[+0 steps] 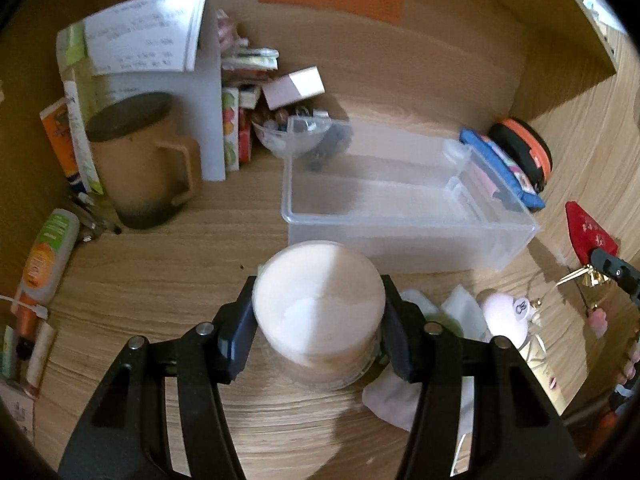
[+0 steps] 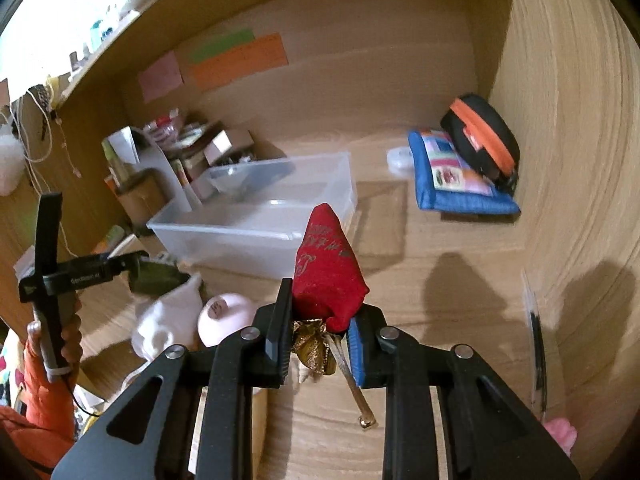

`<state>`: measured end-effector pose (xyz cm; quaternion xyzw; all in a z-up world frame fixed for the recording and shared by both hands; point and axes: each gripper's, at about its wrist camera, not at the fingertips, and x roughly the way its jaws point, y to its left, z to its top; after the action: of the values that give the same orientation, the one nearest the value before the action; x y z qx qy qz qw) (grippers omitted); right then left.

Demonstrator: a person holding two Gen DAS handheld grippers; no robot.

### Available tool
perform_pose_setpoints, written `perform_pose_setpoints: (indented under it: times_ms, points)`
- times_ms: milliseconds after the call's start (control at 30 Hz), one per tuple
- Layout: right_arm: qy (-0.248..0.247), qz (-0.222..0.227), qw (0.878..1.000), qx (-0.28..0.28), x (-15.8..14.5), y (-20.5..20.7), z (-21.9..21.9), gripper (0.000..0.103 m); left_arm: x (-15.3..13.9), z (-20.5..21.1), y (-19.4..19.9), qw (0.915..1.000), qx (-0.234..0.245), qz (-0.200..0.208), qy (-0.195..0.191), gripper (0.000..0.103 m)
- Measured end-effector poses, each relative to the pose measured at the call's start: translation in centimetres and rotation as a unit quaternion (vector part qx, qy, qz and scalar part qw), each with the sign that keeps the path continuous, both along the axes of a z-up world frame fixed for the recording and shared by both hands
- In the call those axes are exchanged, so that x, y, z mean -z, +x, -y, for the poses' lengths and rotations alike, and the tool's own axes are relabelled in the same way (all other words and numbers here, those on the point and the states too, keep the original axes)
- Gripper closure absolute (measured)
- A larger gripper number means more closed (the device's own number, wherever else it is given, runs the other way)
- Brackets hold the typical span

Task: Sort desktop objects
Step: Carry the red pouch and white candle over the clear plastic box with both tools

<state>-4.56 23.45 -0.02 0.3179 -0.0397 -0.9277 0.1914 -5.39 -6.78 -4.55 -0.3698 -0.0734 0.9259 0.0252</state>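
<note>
My left gripper (image 1: 320, 328) is shut on a round clear jar with a pale pink lid (image 1: 320, 300), held just in front of the clear plastic bin (image 1: 400, 236). My right gripper (image 2: 318, 340) is shut on a red cloth pouch (image 2: 328, 272) at its gold ribbon and tassel end, held above the desk in front of the same bin (image 2: 256, 232). The red pouch (image 1: 590, 230) and the right gripper also show at the right edge of the left wrist view. The bin's inside looks empty apart from a divider.
A tan mug (image 1: 140, 164), books and a white stand sit at the back left. A blue pouch (image 2: 452, 176) and a black-orange case (image 2: 484, 140) lie at the back right. A pink round bottle (image 2: 224, 316) and white cloth (image 2: 168, 320) lie on the desk near the front.
</note>
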Motion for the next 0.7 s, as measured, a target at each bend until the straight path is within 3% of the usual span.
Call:
perform_pose_setpoints:
  times_ms: [67, 100, 300, 367, 433, 500, 700]
  points:
    - [-0.004, -0.008, 1.000, -0.004, -0.7, -0.2, 0.2, 0.082, -0.8, 0.3, 0.3, 0.9999, -0.003, -0.012, 0.000, 0.057]
    - [-0.004, -0.012, 1.000, -0.007, -1.1, -0.3, 0.4, 0.082, -1.5, 0.5, 0.5, 0.9997, 0.003, -0.023, 0.003, 0.073]
    - [-0.013, -0.034, 0.999, -0.023, -2.6, -1.0, 1.6, 0.082, -3.0, 0.7, 0.5, 0.9991, 0.000, -0.038, -0.020, 0.074]
    - [-0.016, -0.034, 0.999, -0.031, -2.5, -1.2, 2.1, 0.082, -2.5, 1.3, 0.6, 0.9996, 0.004, -0.028, -0.006, 0.072]
    - [-0.016, -0.032, 0.999, -0.039, -2.3, -1.2, 2.6, 0.082, -1.8, 1.6, 1.0, 0.9998, 0.009, -0.020, 0.005, 0.048]
    - [-0.016, -0.028, 0.998, -0.045, -2.0, -1.3, 2.9, 0.082, -1.1, 1.5, 1.7, 0.9997, 0.006, -0.021, -0.005, 0.038]
    - [-0.020, -0.019, 0.998, -0.055, -1.6, -1.5, 3.5, 0.082, 1.6, 0.8, 2.5, 0.9994, 0.021, 0.011, -0.023, 0.037]
